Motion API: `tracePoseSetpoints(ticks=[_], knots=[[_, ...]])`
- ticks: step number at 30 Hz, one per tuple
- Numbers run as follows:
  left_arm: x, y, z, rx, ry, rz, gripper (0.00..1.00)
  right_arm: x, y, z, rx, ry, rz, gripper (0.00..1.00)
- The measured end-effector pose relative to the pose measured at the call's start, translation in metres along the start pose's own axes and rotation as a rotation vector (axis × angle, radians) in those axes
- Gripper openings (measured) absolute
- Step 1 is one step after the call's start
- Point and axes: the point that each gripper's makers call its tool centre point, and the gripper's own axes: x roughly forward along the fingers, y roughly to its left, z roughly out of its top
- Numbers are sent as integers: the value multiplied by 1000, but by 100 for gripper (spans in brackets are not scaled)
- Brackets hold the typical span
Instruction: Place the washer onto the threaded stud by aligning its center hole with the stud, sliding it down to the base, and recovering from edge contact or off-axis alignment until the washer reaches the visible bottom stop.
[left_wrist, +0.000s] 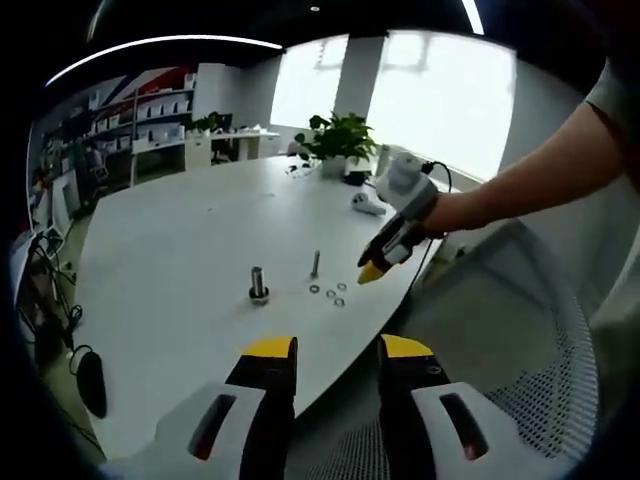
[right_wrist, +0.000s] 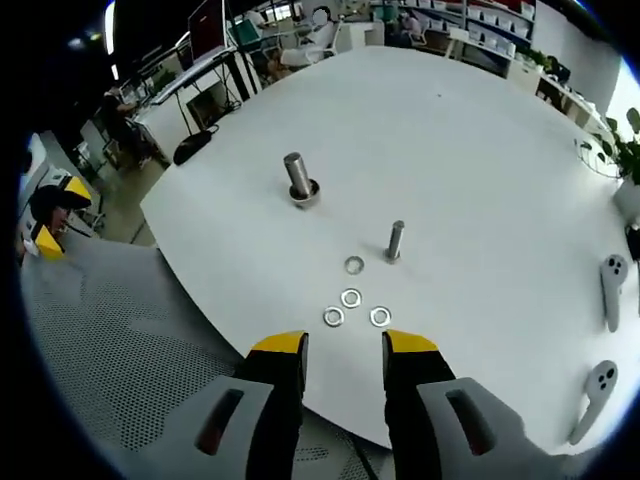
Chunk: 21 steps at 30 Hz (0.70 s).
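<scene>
Two studs stand on the white table (right_wrist: 480, 150): a thick one (right_wrist: 298, 178) on a wide base and a thin threaded one (right_wrist: 395, 241). Several loose washers (right_wrist: 350, 298) lie flat just in front of the thin stud, the nearest one (right_wrist: 353, 265) beside its foot. My right gripper (right_wrist: 344, 345) hovers open and empty over the table edge, short of the washers. In the left gripper view, the thick stud (left_wrist: 258, 285), thin stud (left_wrist: 316, 264) and washers (left_wrist: 330, 294) sit mid-table. The right gripper (left_wrist: 372, 270) comes in from the right next to them. My left gripper (left_wrist: 337, 350) is open, held back off the table.
Two white handheld controllers (right_wrist: 610, 285) lie at the table's right side, and a potted plant (left_wrist: 340, 140) stands at the far end. A grey mesh chair (right_wrist: 110, 340) sits below the table edge. A person's arm (left_wrist: 530, 190) holds the right gripper.
</scene>
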Motion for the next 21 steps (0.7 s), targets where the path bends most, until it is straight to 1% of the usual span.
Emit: tracePoseSetpoints(ticks=[3, 5, 6, 7, 9, 10, 12, 15, 18, 20, 21], knots=[[0, 0, 1, 1, -3, 2, 30, 4, 2, 0, -7, 8, -2, 31], [1, 0, -2, 7, 11, -1, 29, 7, 5, 1, -23, 9, 7, 30], [1, -1, -2, 10, 15, -4, 29, 10, 5, 1, -63, 21, 0, 28], [1, -1, -2, 11, 15, -5, 29, 11, 3, -1, -84, 39, -9, 26], [1, -1, -2, 12, 14, -3, 29, 17, 5, -4, -77, 54, -5, 25], [1, -1, -2, 9, 13, -2, 29, 19, 7, -6, -54, 70, 5, 25], [1, 0, -2, 6, 15, -1, 29, 24, 11, -7, -44, 79, 13, 25], [1, 1, -3, 3, 18, 1, 29, 33, 15, -8, -69, 99, 3, 25], [2, -1, -4, 10, 28, -5, 29, 39, 19, -10, -91, 128, 14, 25], [3, -1, -5, 10, 33, -8, 29, 43, 16, -11, -123, 146, 2, 25], [3, -1, -5, 7, 32, -5, 28, 50, 14, -15, -113, 172, 7, 25]])
